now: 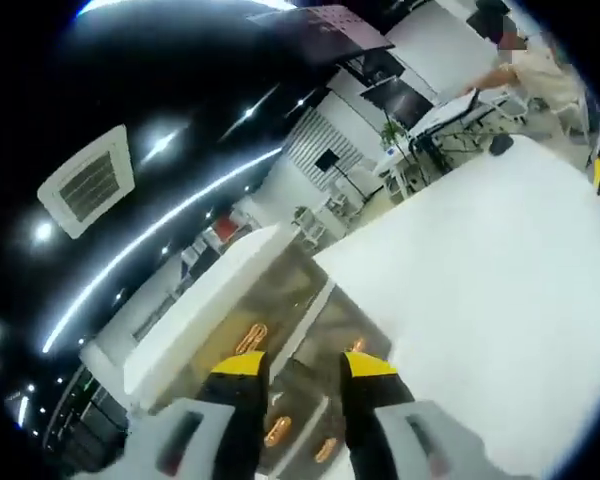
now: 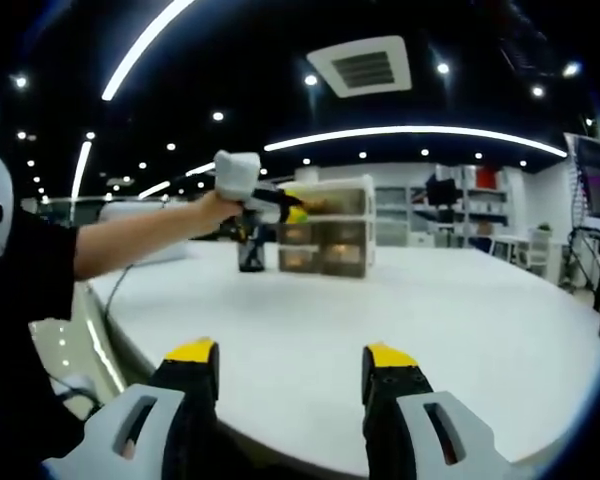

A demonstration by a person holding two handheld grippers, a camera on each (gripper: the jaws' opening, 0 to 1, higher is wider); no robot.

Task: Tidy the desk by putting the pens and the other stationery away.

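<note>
A clear plastic drawer unit (image 2: 325,232) with a white top stands at the far side of the white table (image 2: 450,330). In the left gripper view the drawer unit (image 1: 280,310) is close ahead, with orange items showing through its fronts. My left gripper (image 1: 305,366) is open just before it, with nothing between its yellow-tipped jaws. The right gripper view shows that left gripper (image 2: 292,212), held by a hand, up against the unit's upper left corner. A dark cup-like holder (image 2: 250,256) stands beside the unit. My right gripper (image 2: 290,353) hangs open over the near table edge, holding nothing.
The table's rounded near edge (image 2: 180,400) runs under my right gripper. A person's arm (image 2: 130,245) reaches across the left side. A small dark object (image 1: 500,144) lies at the far end of the table, with other desks, monitors and a seated person (image 1: 530,65) beyond.
</note>
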